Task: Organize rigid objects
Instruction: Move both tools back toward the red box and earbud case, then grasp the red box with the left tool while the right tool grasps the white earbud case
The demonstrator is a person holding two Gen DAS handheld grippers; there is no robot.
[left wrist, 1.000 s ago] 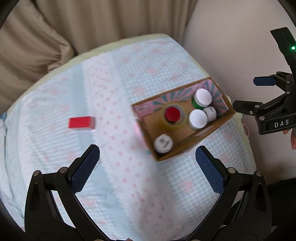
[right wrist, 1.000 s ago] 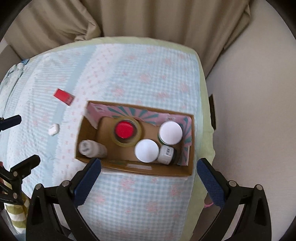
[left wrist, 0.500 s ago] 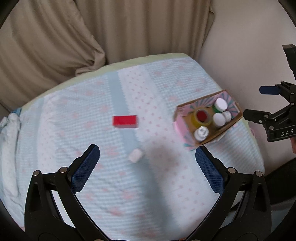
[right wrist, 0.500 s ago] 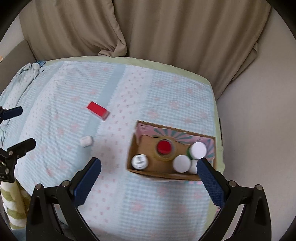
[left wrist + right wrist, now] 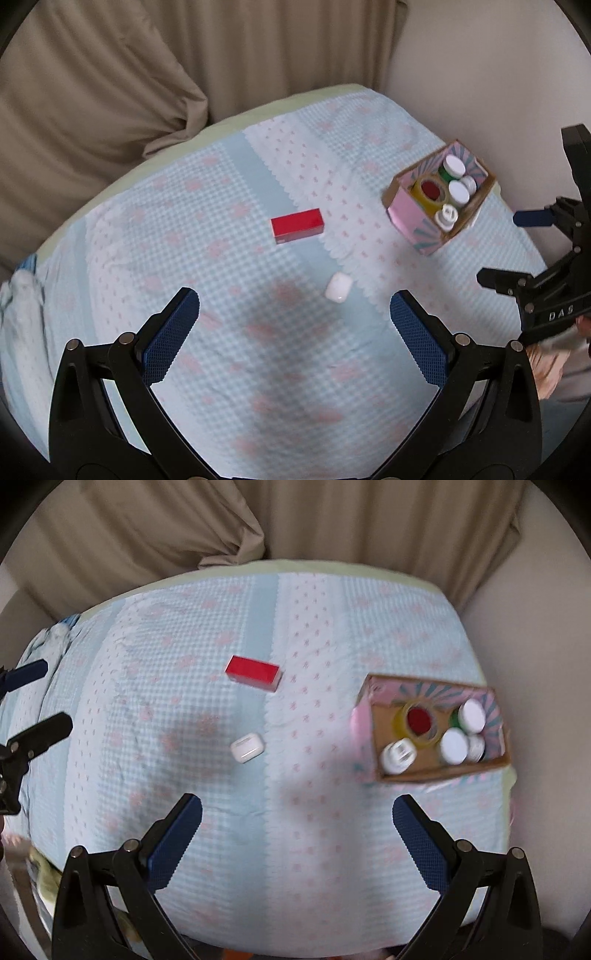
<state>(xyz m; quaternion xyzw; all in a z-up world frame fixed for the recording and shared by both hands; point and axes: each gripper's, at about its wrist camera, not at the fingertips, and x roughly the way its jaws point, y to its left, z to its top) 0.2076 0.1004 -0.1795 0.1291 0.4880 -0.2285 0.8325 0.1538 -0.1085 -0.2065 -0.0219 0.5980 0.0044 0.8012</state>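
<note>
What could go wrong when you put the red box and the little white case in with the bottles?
The cardboard box sits near the bed's edge and could get nudged off. It is already crowded with bottles, so the red box may not fit flat. The smooth white case might slip from the open right gripper.

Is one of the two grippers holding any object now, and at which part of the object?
Nothing is held. The left gripper and the right gripper are both open and empty above the cloth; the red box and white case lie untouched.
</note>
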